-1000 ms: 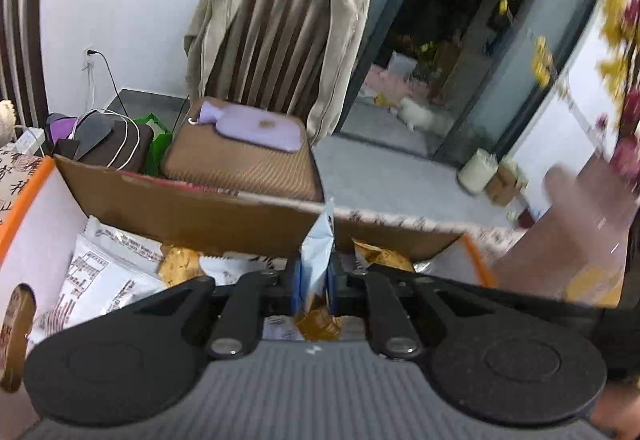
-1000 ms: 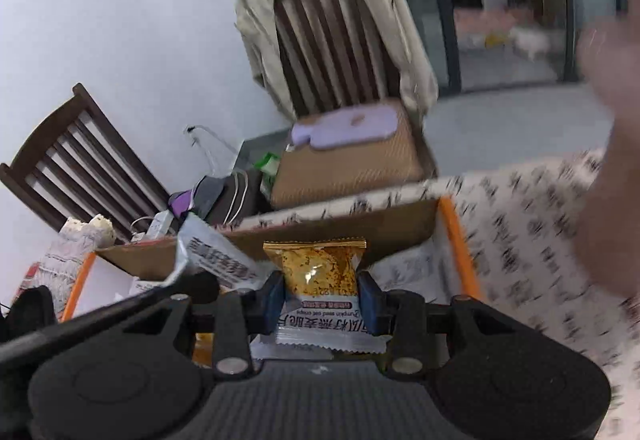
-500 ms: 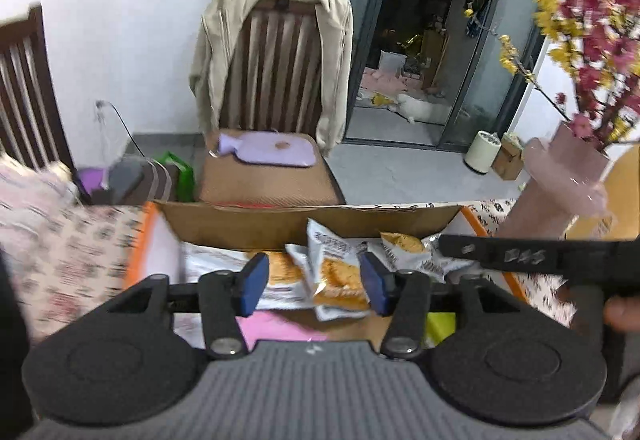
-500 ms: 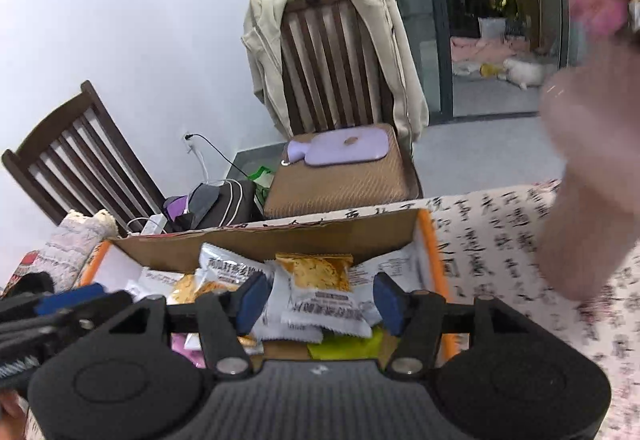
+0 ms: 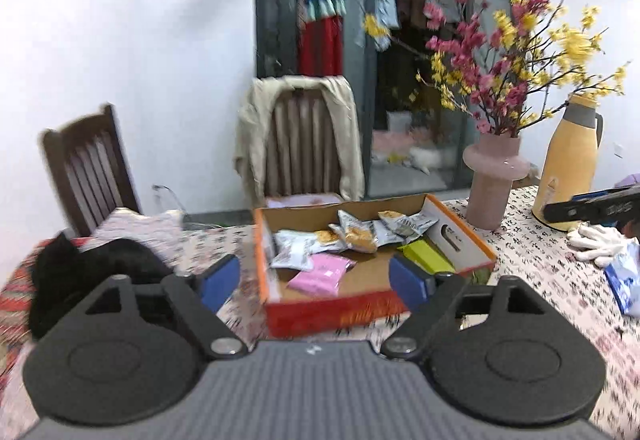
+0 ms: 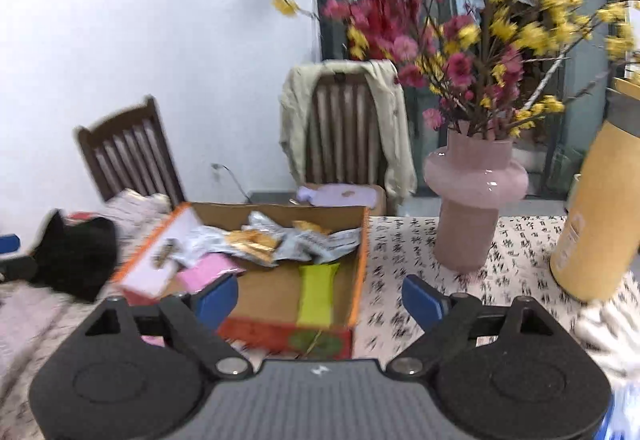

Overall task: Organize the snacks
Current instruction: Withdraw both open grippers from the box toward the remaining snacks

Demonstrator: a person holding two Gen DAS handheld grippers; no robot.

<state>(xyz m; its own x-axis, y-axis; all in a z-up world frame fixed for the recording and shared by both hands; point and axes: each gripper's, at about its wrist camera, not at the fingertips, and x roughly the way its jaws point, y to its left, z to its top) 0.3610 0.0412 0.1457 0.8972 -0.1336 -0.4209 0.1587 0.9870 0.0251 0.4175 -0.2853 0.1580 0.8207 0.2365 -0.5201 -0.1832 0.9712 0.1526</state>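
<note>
Pink vase [image 6: 476, 195] of red and yellow blossoms [image 5: 504, 51] on the patterned table [image 6: 404, 240], yellow thermos [image 5: 568, 167] just beside. White glove [image 5: 600, 244] nearby. Behind, 2 wooden chairs, 1 draped with a beige jacket [image 5: 296, 135].

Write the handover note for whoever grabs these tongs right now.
Left tongs: open, empty, held back from the cardboard box.
Right tongs: open, empty, at the box's near right.
Done: silver-and-orange snack packets piled at the box's far end; pink packet and yellow-green packet lie nearer.
Left: a blue packet lies on the tablecloth by the white glove; box it.
</note>
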